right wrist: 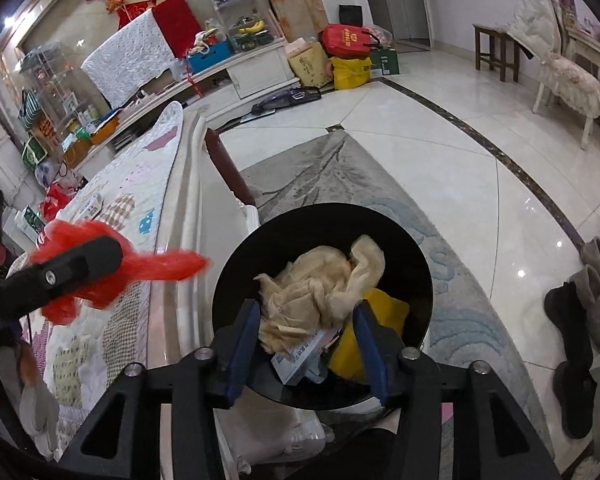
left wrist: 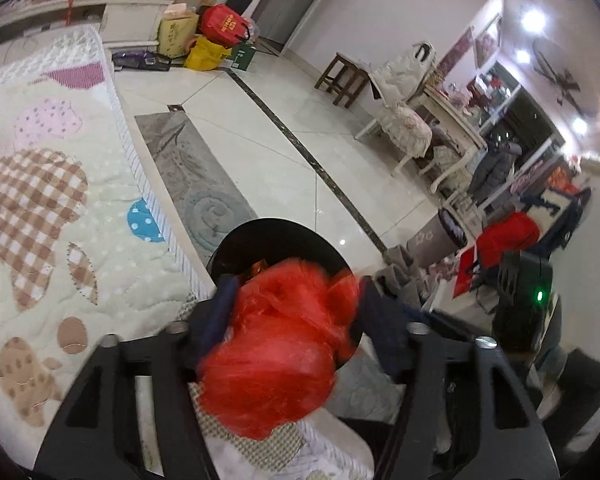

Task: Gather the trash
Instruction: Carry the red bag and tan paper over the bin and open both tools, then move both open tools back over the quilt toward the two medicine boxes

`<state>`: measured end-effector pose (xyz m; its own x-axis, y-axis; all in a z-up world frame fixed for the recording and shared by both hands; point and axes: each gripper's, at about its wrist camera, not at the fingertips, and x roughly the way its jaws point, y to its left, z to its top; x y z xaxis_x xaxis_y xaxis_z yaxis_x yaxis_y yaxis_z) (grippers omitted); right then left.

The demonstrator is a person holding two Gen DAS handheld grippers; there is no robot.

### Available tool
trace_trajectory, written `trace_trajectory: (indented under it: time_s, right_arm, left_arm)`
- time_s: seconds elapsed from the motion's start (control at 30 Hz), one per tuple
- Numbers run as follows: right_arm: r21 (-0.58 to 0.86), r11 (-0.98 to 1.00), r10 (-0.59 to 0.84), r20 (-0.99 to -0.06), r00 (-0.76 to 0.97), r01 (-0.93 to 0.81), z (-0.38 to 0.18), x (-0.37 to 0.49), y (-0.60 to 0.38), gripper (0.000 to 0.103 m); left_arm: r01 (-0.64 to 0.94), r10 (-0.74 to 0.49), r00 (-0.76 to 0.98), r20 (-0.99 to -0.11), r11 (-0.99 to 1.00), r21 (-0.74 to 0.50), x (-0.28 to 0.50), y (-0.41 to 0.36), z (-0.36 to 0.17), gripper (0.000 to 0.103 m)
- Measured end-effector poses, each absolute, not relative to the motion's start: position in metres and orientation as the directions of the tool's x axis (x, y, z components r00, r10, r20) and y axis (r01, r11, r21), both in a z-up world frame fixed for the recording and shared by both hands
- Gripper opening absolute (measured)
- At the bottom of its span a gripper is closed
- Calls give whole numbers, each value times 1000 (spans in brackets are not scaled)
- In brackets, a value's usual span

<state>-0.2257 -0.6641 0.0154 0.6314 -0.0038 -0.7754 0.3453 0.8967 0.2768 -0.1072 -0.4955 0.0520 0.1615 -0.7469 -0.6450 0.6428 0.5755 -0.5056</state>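
Observation:
A round black trash bin (right wrist: 420,264) stands on the rug beside the quilted bed. My right gripper (right wrist: 307,308) hangs over it, blue pads apart, with a crumpled beige paper wad (right wrist: 320,284) lying loose between and beyond them on the bin's contents. Under the wad lie a yellow wrapper (right wrist: 384,320) and printed paper (right wrist: 300,356). My left gripper (left wrist: 296,292) is just left of the bin (left wrist: 260,228), over the bed's edge. A blurred red plastic bag (left wrist: 276,344) bulges between its spread fingers. In the right wrist view the same red bag (right wrist: 168,266) streams around the left gripper's finger (right wrist: 80,264).
The quilted bed (left wrist: 40,200) fills the left side. A grey patterned rug (left wrist: 196,184) lies under the bin on a glossy tiled floor. Boots (right wrist: 580,320) stand at the right. Bags and boxes (left wrist: 216,36) pile near the far cabinet; a wooden stool (left wrist: 344,76) and a chair stand by the wall.

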Motion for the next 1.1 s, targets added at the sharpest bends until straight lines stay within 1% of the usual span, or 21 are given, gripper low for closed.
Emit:
trace_trajectory:
  time_s: [0.2, 0.4, 0.6, 0.87, 1.1]
  right_arm:
    - [296, 887, 14, -785, 619, 355, 11, -231, -665, 47]
    - [295, 890, 17, -783, 621, 348, 14, -234, -660, 47]
    - [293, 897, 25, -782, 623, 332, 21, -232, -653, 47]
    - [292, 915, 55, -774, 630, 279, 30, -223, -625, 48]
    - [288, 931, 87, -773, 629, 225, 36, -209, -595, 49]
  left_arm:
    - [645, -738, 159, -656, 580, -497, -107, -492, 49, 66]
    - [627, -735, 177, -654, 597, -501, -107, -470, 48, 66]
    - [632, -703, 257, -663, 641, -435, -111, -448, 56, 66]
    - [600, -629, 356, -691, 721, -347, -112, -417, 56, 66]
    - [561, -591, 406, -697, 763, -321, -107, -386, 56, 66]
